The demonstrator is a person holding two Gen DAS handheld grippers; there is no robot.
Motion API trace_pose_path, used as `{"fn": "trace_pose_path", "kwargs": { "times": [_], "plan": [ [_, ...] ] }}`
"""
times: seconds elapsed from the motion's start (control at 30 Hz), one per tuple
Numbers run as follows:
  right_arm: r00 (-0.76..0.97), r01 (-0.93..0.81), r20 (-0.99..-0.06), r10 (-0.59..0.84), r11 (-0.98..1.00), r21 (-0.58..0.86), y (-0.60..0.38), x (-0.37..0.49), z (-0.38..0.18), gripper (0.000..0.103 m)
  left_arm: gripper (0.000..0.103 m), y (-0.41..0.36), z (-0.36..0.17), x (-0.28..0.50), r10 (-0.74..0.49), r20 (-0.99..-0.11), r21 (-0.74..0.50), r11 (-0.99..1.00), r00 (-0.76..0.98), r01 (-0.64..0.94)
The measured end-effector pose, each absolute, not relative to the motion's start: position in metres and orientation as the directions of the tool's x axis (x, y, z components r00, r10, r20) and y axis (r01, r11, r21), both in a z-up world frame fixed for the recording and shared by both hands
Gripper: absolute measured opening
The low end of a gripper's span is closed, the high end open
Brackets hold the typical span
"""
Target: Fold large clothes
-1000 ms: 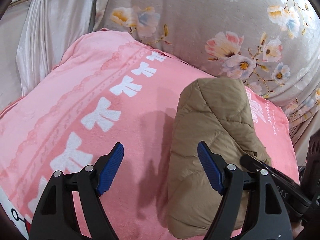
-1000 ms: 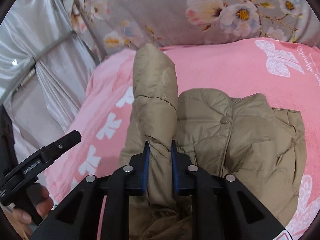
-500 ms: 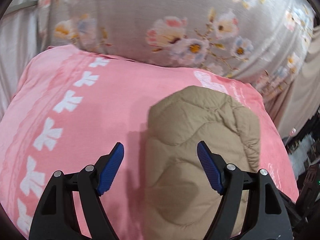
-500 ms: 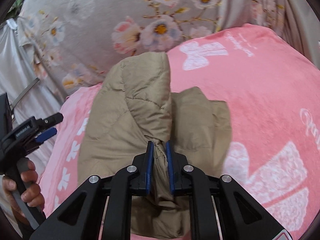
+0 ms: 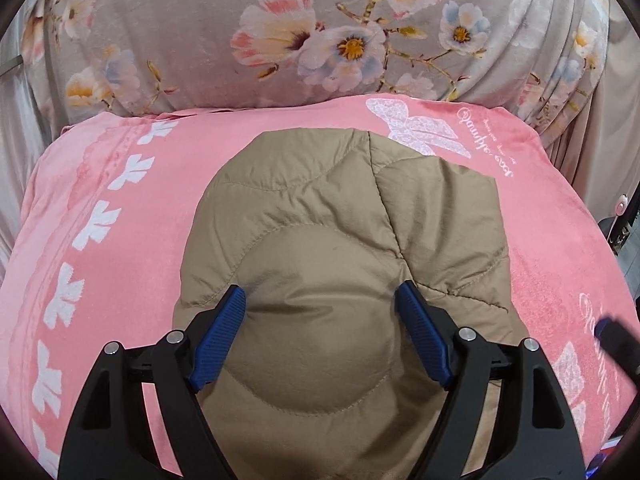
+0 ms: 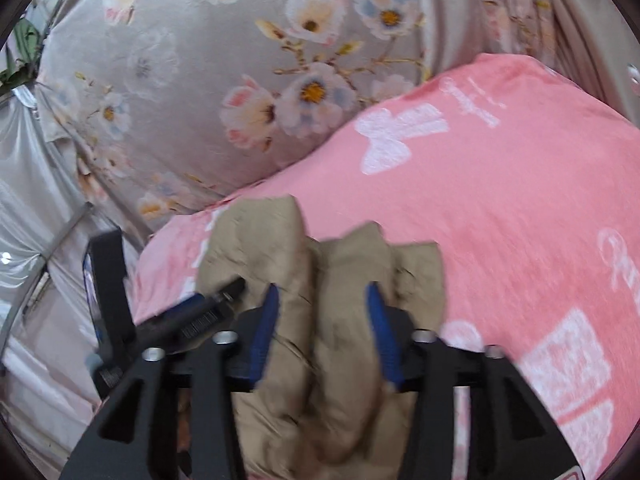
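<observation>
Where the left wrist view looks down, a tan quilted jacket [image 5: 340, 264] lies folded into a rounded bundle on a pink blanket [image 5: 120, 280], which bears white bows and script. Behind the blanket rises a grey floral cloth [image 5: 200, 40]. The left gripper [image 5: 320, 300] stands wide over the near part of the jacket, its blue pads [image 5: 218, 336] either side of a puffed quilted panel; whether the tips touch the fabric I cannot tell, and nothing is pinched. At the right edge a dark blurred piece of the right gripper [image 5: 616, 340] shows above the blanket. No containers appear in this view.

Seen from the right wrist, the picture is smeared by motion. The right gripper [image 6: 322, 300] has just been opening; its jaws now stand apart with a bunched fold of the jacket [image 6: 340, 340] between them, the blue pads [image 6: 380, 332] close beside the fabric but not squeezing it. The jacket rests at the blanket's [image 6: 500, 200] near left corner. The left gripper [image 6: 200, 312] reaches in from the left, its tip at the jacket's edge. Floral cloth [image 6: 200, 80] fills the background, with pale silvery drapes [image 6: 36, 200] at far left. No containers here either.
</observation>
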State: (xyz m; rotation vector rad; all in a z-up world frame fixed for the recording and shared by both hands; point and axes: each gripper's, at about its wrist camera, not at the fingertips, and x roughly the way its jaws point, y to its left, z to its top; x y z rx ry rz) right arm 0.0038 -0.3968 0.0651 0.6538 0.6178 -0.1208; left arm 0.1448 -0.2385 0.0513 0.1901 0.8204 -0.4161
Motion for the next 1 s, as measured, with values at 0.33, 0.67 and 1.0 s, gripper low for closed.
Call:
{"fn": "trace_pose_path", "kwargs": {
  "times": [0.33, 0.67, 1.0],
  "plan": [
    [0.739, 0.251, -0.626, 0.247, 0.762, 0.597, -0.373, 0.094, 0.029, 0.016, 0.072, -0.204, 0.077, 0.159, -0.313, -0.742, -0.095, 0.925, 0.593, 0.369],
    [0.753, 0.396, -0.658, 0.011, 0.791, 0.466, -0.396, 0.033, 0.022, 0.01, 0.072, -0.214, 0.075, 0.174, -0.306, -0.75, -0.088, 0.925, 0.586, 0.371],
    [0.702, 0.495, -0.705, -0.103, 0.782, 0.379, -0.408, 0.031, -0.023, 0.012, 0.08, -0.265, 0.033, 0.162, -0.276, -0.766, -0.003, 0.904, 0.58, 0.427]
  ]
}}
